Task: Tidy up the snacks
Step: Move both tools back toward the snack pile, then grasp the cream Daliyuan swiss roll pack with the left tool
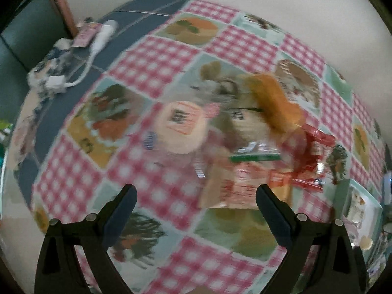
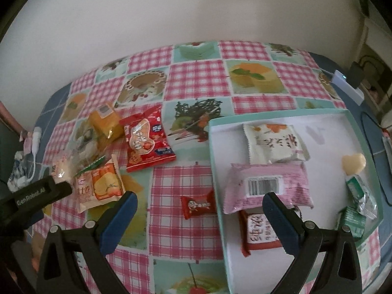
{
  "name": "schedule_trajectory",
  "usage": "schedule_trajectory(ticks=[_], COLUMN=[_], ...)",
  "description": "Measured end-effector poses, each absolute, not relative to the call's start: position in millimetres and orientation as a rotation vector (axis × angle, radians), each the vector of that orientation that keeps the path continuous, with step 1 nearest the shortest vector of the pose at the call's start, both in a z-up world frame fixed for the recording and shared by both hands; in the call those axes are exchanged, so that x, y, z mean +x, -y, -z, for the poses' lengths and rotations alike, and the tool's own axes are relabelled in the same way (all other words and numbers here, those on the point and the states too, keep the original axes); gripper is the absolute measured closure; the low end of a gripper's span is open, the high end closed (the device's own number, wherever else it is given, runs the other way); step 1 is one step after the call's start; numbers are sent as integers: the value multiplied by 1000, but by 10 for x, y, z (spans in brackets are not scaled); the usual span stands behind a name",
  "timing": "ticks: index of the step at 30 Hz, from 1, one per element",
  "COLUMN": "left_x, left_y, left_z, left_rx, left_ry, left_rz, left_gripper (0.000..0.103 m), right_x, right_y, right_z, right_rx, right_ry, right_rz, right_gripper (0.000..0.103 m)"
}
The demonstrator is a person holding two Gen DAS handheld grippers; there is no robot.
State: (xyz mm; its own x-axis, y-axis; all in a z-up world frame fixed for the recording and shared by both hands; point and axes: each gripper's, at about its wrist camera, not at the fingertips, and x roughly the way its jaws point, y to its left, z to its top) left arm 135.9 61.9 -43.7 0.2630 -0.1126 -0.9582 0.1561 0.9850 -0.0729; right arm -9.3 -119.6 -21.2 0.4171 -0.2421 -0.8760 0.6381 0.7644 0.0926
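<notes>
1. A table covered with a pink-checked cloth (image 2: pixel 196 80) printed with cake pictures stands against a plain pale wall (image 2: pixel 171 12).
2. A shallow white tray (image 2: pixel 325 120) with a mint-green rim lies on the right side of the cloth.
3. Inside the tray are a cream packet (image 2: pixel 274 143), a pink packet (image 2: pixel 267 186) with a barcode just below it, a red-edged packet (image 2: pixel 259 232) nearer the camera, a pale heart-shaped sweet (image 2: pixel 354 164) and green wrappers (image 2: pixel 360 196) along the right rim.
4. A small red candy (image 2: pixel 197 205) lies on the cloth, just beside the tray's left rim.
5. Further left, loose snacks sit close together: a large red bag (image 2: pixel 147 138), a yellow packet (image 2: pixel 105 122) behind it, and an orange-and-cream packet (image 2: pixel 100 188) in front.
6. The right gripper (image 2: pixel 198 208) hovers with its jaws spread wide and empty, over the tray's left edge.
7. The left gripper (image 1: pixel 196 196) is likewise wide open and holds nothing, above the loose pile; its view is blurred.
8. A white cable (image 1: pixel 98 41) lies at the table's far left corner.
</notes>
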Motion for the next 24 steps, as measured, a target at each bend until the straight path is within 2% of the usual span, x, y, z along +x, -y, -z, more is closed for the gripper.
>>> schedule_trajectory(ticks=[24], left_x=[1477], left_y=[5], left_z=[824], left_rx=[113], left_ry=[-1325], left_rz=[294], left_gripper=[5], right_x=[72], right_y=[1461], right_z=[365], right_rx=[474], right_ry=[-1026], right_rz=[628], right_gripper=[0])
